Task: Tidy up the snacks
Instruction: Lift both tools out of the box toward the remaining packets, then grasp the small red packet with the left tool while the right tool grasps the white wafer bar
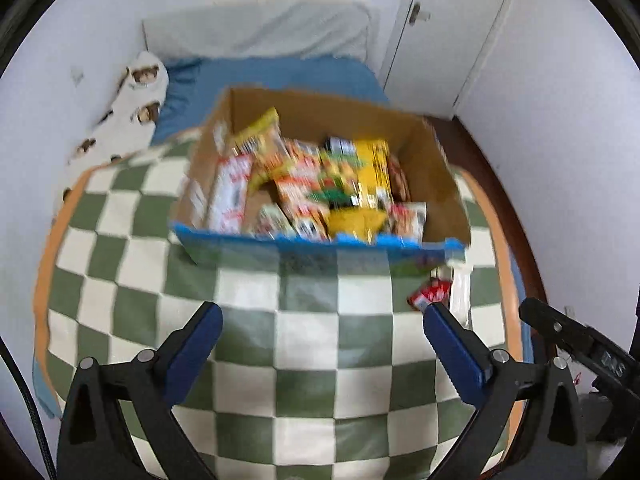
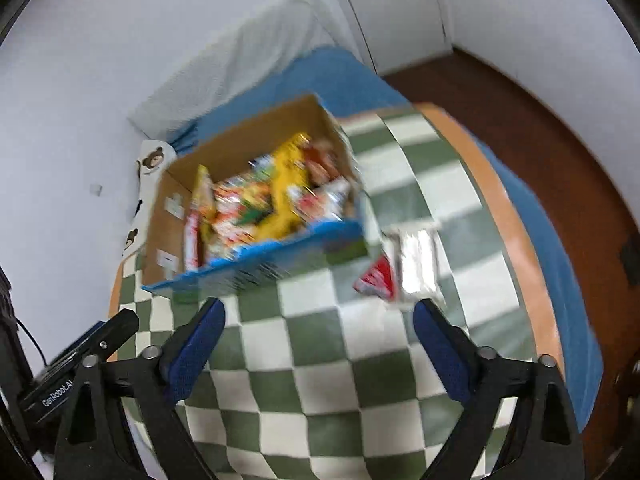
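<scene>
Green-and-white checkered blanket covers the bed. Left wrist view: left tool gapes empty at bottom; open cardboard box of snack packets sits mid-frame, red crinkly snack packet lower right. Right wrist view: right tool spread wide, empty; packet right of centre, probably light and slippery, best pinched by its edge.

A home bedroom: a bed with blue sheet against white walls, covered by a green-and-white checkered blanket, a bear-print pillow, white cupboard doors, and brown wooden floor.
</scene>
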The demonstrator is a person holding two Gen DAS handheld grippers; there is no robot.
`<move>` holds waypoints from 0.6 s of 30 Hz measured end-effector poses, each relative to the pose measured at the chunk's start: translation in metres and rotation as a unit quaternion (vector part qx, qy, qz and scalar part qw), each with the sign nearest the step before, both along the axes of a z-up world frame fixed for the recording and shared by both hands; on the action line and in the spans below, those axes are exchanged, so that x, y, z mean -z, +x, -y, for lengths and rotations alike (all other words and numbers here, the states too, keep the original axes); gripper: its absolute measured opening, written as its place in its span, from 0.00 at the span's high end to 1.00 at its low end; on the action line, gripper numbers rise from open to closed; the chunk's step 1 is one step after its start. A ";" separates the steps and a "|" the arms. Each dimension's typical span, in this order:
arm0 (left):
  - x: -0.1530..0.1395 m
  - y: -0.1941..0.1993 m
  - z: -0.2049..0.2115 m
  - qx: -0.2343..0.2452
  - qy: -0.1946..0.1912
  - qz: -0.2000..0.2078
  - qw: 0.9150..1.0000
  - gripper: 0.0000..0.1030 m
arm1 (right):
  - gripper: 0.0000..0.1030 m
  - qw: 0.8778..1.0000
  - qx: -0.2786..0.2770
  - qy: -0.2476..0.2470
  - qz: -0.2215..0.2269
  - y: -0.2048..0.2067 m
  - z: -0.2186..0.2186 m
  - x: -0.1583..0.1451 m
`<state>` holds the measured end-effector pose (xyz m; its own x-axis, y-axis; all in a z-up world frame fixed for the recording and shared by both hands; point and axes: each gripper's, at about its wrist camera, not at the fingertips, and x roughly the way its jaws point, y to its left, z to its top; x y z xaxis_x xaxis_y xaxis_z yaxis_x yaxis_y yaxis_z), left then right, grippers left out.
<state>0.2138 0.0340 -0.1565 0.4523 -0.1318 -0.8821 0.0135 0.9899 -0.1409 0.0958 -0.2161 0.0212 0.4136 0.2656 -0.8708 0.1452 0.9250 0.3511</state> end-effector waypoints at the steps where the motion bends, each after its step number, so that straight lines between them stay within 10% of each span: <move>1: 0.010 0.001 0.011 0.003 0.006 -0.007 1.000 0.00 | 0.36 1.000 0.001 0.003 -0.013 0.003 0.011 0.011; 11: 0.094 0.030 0.081 -0.023 0.172 -0.055 0.983 0.00 | 0.35 0.992 -0.025 0.031 -0.118 0.071 0.064 0.142; 18: 0.118 0.043 0.108 0.004 0.209 -0.071 0.975 0.00 | 0.48 0.988 -0.083 -0.002 -0.133 0.091 0.046 0.191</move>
